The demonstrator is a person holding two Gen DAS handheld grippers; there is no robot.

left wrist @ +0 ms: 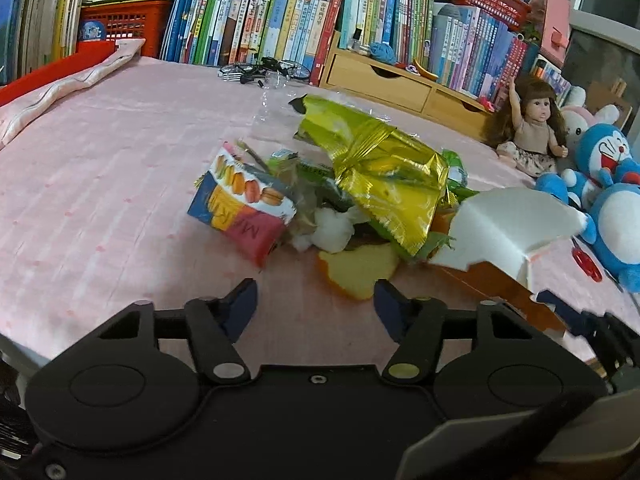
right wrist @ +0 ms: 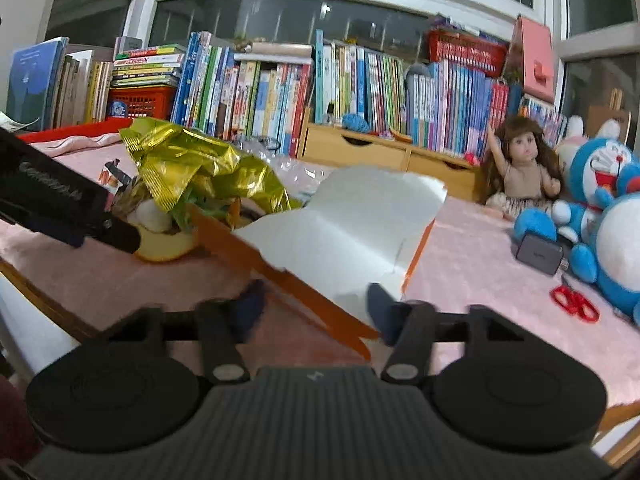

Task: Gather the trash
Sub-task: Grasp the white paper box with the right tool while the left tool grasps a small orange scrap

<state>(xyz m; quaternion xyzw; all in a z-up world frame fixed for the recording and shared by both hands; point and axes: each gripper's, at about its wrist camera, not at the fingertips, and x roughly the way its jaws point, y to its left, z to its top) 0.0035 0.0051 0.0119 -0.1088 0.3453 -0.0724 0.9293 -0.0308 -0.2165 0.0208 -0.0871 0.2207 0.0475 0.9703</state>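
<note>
Reaching in with both tools, we seem to be at the approach step, with nothing gripped so far. Our left gripper (left wrist: 316,304) hangs with its jaws spread wide and empty, just short of the orange peel (left wrist: 356,270) at the near edge of the trash pile. Our right gripper (right wrist: 314,308) is also spread, and the orange edge of the torn carton (right wrist: 344,232) runs down between its fingers without being pinched (the blur on the left finger makes actual contact hard to judge).

Outward from there, the pile sits in the middle of the pink tablecloth (left wrist: 100,168): the peel, a wad of white tissue (left wrist: 332,228), a macaron box (left wrist: 244,208) on the left side, and a crumpled gold wrapper (left wrist: 384,172) draped over green scraps. The carton leans against the right side of the pile.

Beyond the heap, the doll (left wrist: 532,128), the blue plush toys (left wrist: 608,184) and the red scissors (right wrist: 574,304) stand well apart and are not ours to take.

Next, we judge, the right jaws should close on the carton's stiff edge, while the left needs to drop lower to catch the flat peel.
</note>
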